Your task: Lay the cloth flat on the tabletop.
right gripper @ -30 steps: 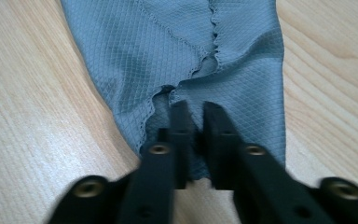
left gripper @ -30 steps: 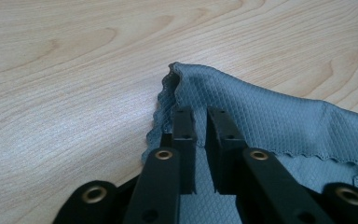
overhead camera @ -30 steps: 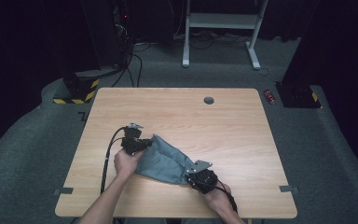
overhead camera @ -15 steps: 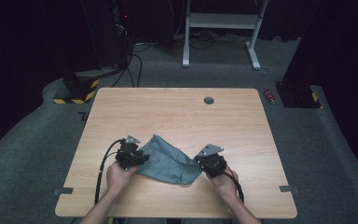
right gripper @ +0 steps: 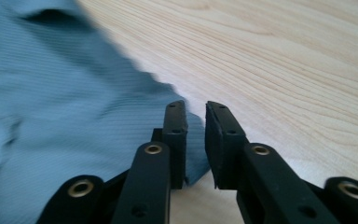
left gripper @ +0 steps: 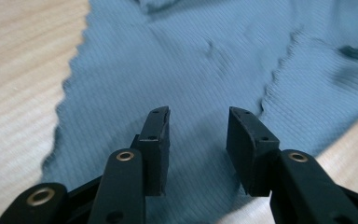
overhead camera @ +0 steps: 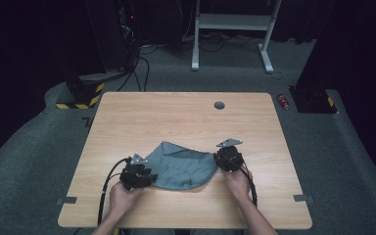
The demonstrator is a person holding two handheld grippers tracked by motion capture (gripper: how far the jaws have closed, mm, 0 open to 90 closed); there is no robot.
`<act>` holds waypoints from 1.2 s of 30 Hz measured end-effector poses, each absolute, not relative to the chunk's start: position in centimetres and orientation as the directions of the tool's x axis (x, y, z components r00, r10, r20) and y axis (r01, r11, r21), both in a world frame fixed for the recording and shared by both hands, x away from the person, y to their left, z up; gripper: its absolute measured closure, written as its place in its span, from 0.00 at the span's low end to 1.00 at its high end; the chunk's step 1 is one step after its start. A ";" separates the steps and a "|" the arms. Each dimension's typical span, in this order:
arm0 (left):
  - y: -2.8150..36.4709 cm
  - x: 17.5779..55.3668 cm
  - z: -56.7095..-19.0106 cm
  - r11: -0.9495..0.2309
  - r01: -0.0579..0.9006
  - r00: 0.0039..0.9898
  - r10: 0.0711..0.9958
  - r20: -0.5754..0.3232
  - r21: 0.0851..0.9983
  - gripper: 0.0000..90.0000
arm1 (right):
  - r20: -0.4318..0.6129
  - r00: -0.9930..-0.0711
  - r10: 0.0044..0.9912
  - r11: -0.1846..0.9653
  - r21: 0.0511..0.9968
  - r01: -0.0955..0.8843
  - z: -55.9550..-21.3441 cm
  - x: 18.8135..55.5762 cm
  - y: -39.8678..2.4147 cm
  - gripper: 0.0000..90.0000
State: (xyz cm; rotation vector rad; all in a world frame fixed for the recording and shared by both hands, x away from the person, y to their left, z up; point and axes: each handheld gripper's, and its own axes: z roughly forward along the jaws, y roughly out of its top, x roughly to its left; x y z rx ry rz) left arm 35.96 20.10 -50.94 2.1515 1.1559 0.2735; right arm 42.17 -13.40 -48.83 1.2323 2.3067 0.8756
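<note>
**Cloth between two grippers on a table**

Left gripper [overhead camera: 138, 175], jaws apart, sits over the left end of a blue-grey cloth [overhead camera: 183, 166] lying crumpled on the near half of the table [overhead camera: 176, 115]. Right gripper [overhead camera: 227, 157], jaws narrowly apart, meets the cloth's right corner.

Ribbed cloth on pale wood, under my matt black claws.

The blue-grey cloth [left gripper: 205, 60] is finely ribbed and matt, its edges pinked in a zigzag. My worktop [right gripper: 298, 60] is light wood with a smooth, straight grain. My left claw [left gripper: 198, 140] and right claw [right gripper: 196, 135] look like matt black plastic with brass-coloured rivets.
</note>
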 end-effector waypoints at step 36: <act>15.2 34.2 -50.5 -0.387 0.628 0.631 0.761 -0.151 0.675 0.54 | 0.032 -0.685 0.727 0.513 0.638 0.574 -48.4 41.3 -10.0 0.67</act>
